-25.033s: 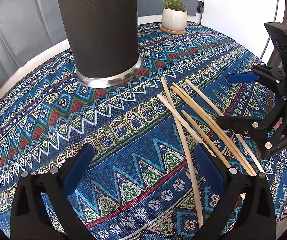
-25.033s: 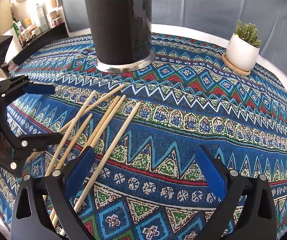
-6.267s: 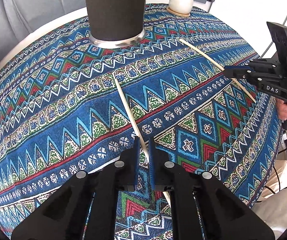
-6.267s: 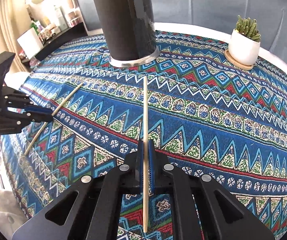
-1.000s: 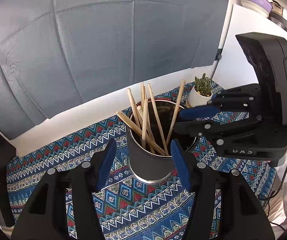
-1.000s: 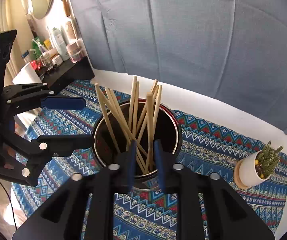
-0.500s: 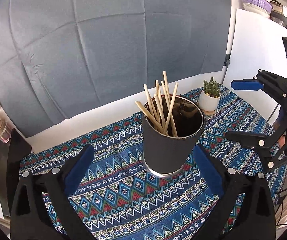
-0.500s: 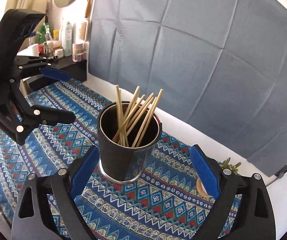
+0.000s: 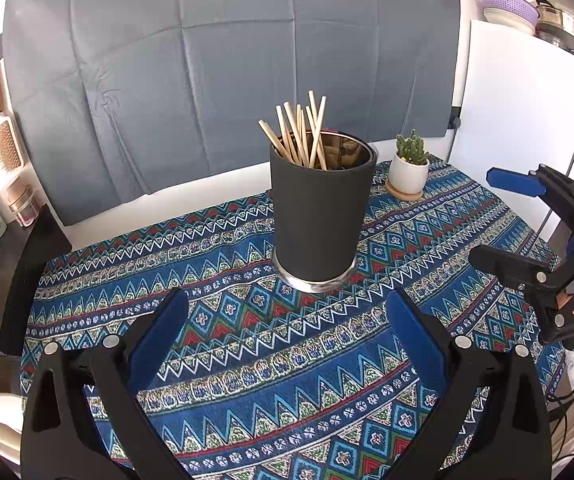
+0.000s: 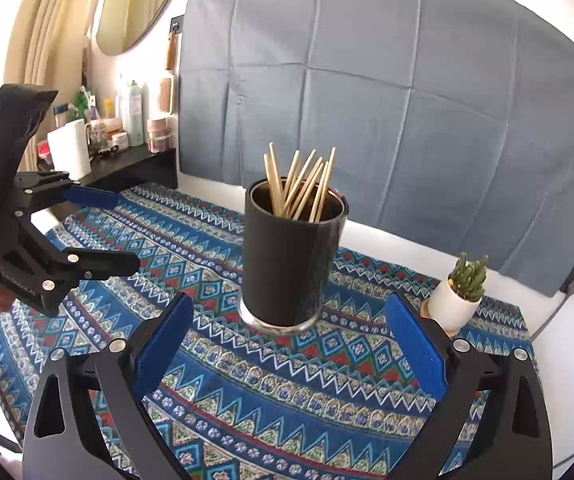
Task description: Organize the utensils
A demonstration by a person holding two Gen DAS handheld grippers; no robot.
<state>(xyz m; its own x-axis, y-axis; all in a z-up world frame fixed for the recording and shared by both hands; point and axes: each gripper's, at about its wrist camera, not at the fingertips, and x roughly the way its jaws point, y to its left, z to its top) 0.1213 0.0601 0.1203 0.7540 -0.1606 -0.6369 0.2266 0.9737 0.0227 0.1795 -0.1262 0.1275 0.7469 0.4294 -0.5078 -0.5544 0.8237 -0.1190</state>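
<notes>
A round table [image 9: 487,216] under a blue, zigzag-patterned cloth [image 9: 247,340] fills the lower half of both wrist views, with a grey sheet [image 9: 227,60] hung behind it. Near the cloth's far side, at about twelve o'clock from each camera, stands a tall black cup [image 9: 321,216] on a steel base, and all the wooden chopsticks [image 9: 301,132] lean inside it, tips fanned above the rim. The left gripper [image 9: 287,336] has its blue pads spread wide with only cloth between them. The right gripper [image 10: 289,344] has its jaws opening, nearly at full spread, and they too hold nothing. A small cactus in a white pot [image 9: 409,168] sits at two o'clock of the cup in the left view.
</notes>
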